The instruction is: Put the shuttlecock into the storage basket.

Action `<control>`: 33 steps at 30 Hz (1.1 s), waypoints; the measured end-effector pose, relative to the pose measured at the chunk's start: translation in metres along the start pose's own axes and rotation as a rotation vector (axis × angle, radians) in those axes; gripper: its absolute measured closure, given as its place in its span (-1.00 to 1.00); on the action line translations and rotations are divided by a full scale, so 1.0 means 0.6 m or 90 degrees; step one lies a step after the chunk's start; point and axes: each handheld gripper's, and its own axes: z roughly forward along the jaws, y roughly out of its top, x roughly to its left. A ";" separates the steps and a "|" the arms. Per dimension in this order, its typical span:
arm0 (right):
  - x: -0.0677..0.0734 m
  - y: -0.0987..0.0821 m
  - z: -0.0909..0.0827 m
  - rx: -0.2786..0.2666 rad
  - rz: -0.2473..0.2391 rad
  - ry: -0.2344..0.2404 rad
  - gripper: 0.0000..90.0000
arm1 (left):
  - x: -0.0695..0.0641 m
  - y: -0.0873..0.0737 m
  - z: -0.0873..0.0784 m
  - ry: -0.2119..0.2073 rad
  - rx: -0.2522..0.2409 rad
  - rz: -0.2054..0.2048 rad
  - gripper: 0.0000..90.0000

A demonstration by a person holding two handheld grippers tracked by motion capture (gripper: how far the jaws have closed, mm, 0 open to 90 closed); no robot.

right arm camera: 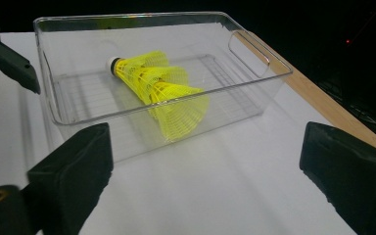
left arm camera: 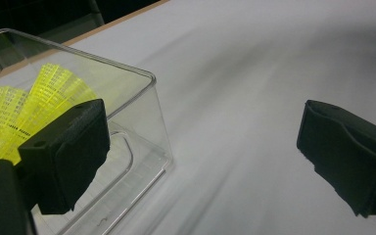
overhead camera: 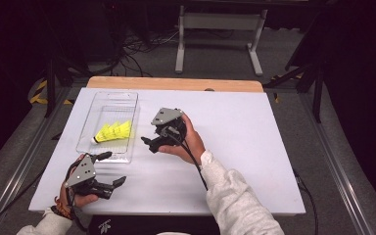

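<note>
A clear plastic bin [overhead camera: 129, 105] stands on the left part of the white table top [overhead camera: 235, 132]. Inside it lie yellow shuttlecocks [overhead camera: 113, 131], nested in a short row on their side with a white cork tip at the left end. My right gripper [overhead camera: 149, 144] is just right of the bin, its jaws pointing at it, open and empty. The right gripper view shows the bin [right arm camera: 269, 83] and the shuttlecocks [right arm camera: 161, 93] beyond my open right gripper [right arm camera: 208, 166]. My left gripper [overhead camera: 112, 169] rests near the front left edge, open, empty, below the bin's near corner [left arm camera: 142, 112].
A wooden strip [overhead camera: 176, 83] runs along the table's far edge. Behind it on the floor stand a white metal frame [overhead camera: 220, 29] and dark cables. One jaw of the left gripper [right arm camera: 7, 56] reaches into the top left of the right gripper view.
</note>
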 end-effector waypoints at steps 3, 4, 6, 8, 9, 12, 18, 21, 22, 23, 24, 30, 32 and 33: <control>0.002 0.000 -0.009 -0.009 -0.007 -0.014 -0.87 | 0.001 0.000 -0.001 0.002 -0.003 -0.002 -0.86; 0.002 -0.001 -0.010 -0.010 -0.006 -0.012 -0.86 | 0.001 0.000 -0.001 0.004 0.003 0.003 -0.86; 0.004 -0.002 -0.011 -0.003 -0.017 -0.026 -0.87 | 0.001 0.001 -0.002 0.003 -0.002 0.000 -0.87; 0.004 -0.004 -0.012 -0.006 -0.015 -0.026 -0.86 | 0.001 0.000 0.000 0.002 0.005 0.004 -0.86; 0.004 -0.005 -0.013 -0.005 -0.017 -0.031 -0.87 | 0.001 0.001 0.000 0.002 0.005 0.005 -0.87; 0.003 -0.007 -0.016 -0.007 -0.019 -0.034 -0.87 | 0.001 0.001 0.000 0.002 0.005 0.004 -0.87; -0.001 -0.017 -0.030 -0.002 -0.020 -0.057 -0.86 | 0.001 0.000 0.000 0.002 0.007 0.004 -0.87; -0.006 -0.021 -0.037 -0.002 -0.018 -0.063 -0.86 | 0.001 0.000 0.001 0.000 0.010 0.004 -0.88; -0.009 -0.022 -0.040 -0.003 -0.016 -0.069 -0.86 | 0.001 0.000 0.002 0.000 0.012 0.005 -0.88; -0.011 -0.023 -0.043 -0.005 -0.013 -0.069 -0.86 | 0.001 0.000 0.002 0.001 0.013 0.008 -0.88; -0.013 -0.024 -0.045 -0.007 -0.012 -0.070 -0.86 | 0.001 0.000 0.002 0.001 0.012 0.006 -0.88; -0.019 -0.026 -0.057 -0.012 -0.012 -0.084 -0.86 | 0.001 0.000 0.002 0.002 0.013 0.005 -0.88; -0.019 -0.025 -0.060 -0.011 -0.019 -0.088 -0.86 | 0.001 0.000 0.002 0.001 0.013 0.005 -0.88; -0.020 -0.026 -0.061 -0.009 -0.022 -0.093 -0.86 | 0.001 0.000 0.002 0.002 0.014 0.006 -0.88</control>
